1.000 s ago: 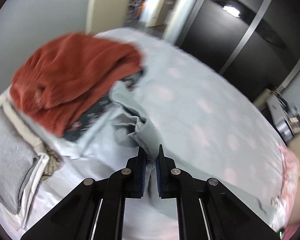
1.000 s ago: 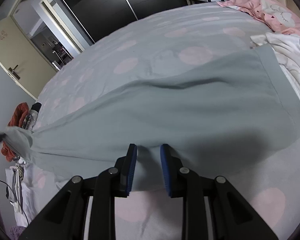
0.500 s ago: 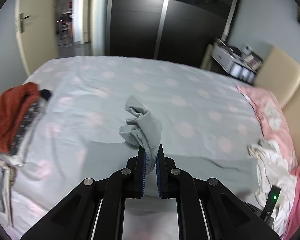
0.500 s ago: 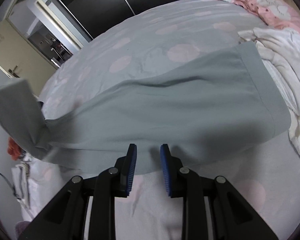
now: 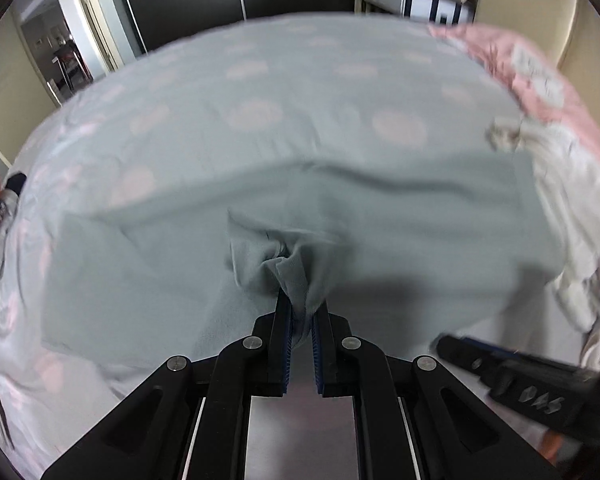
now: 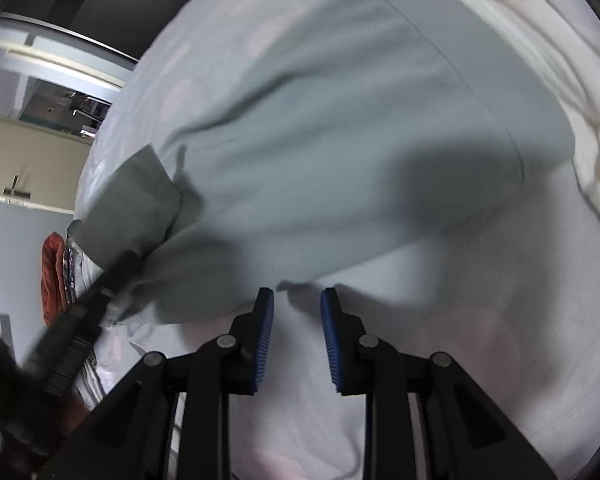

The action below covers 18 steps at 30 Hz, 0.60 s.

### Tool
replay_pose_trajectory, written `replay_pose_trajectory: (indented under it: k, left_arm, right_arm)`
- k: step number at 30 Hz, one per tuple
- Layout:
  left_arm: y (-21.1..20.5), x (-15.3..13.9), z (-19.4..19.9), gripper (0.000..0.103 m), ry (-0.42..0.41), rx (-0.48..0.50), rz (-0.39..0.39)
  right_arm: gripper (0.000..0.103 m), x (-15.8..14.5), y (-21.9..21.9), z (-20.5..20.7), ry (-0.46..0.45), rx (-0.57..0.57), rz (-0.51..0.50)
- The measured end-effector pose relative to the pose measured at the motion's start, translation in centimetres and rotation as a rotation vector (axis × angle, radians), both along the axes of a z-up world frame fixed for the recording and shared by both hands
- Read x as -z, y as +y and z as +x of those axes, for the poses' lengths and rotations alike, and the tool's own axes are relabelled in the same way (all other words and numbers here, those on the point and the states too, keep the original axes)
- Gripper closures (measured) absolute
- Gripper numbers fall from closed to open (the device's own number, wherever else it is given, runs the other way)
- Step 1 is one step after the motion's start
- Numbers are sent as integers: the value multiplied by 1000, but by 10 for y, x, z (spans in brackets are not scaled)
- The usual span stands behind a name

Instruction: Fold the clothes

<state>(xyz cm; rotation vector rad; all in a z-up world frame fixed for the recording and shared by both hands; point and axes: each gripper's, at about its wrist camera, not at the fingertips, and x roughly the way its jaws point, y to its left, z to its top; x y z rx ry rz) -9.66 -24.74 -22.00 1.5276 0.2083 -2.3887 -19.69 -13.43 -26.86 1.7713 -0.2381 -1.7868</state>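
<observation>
A pale grey-green garment lies spread across the bed. My left gripper is shut on a bunched end of it and holds that end over the middle of the garment. In the right wrist view the garment fills the middle, with the folded-over end at the left by the left gripper's arm. My right gripper is open at the garment's near edge, with nothing between its pads. The right gripper's body shows at the lower right of the left wrist view.
The bed has a pale sheet with pink dots. A white garment and pink bedding lie at the right. A rust-red garment on a pile sits at the left edge. Dark wardrobes and a doorway stand beyond.
My left gripper has swung the garment's end from the left pile side over to the middle, toward the right gripper. My right gripper has moved closer to the garment's near edge.
</observation>
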Motion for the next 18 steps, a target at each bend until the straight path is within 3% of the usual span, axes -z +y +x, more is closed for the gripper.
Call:
replay_pose_trajectory:
  k: [4,5,6,8,16,18]
  left_arm:
    - [6,22,-1,91,-81,4,11]
    - [9,21,-1,84,-87,20,22]
    - [12,19,-1,71,-92,37,35]
    - [16,13,2,61,-79,59,95]
    - [24,-18,38,60,-16,87,193]
    - [22,-27,48,60,-3,88,182]
  right_arm:
    - [79,5,3,-4,-45,20,-9]
    - [79,4,3,-4,-47,22,-8]
    - [79,5,3,-4,-51,25,-7]
    - [79,5,2,-4,-58,32,-5]
    - [79,2,10,-5,-64,77,-21]
    - [79,1,13,-5,-51,82,-23]
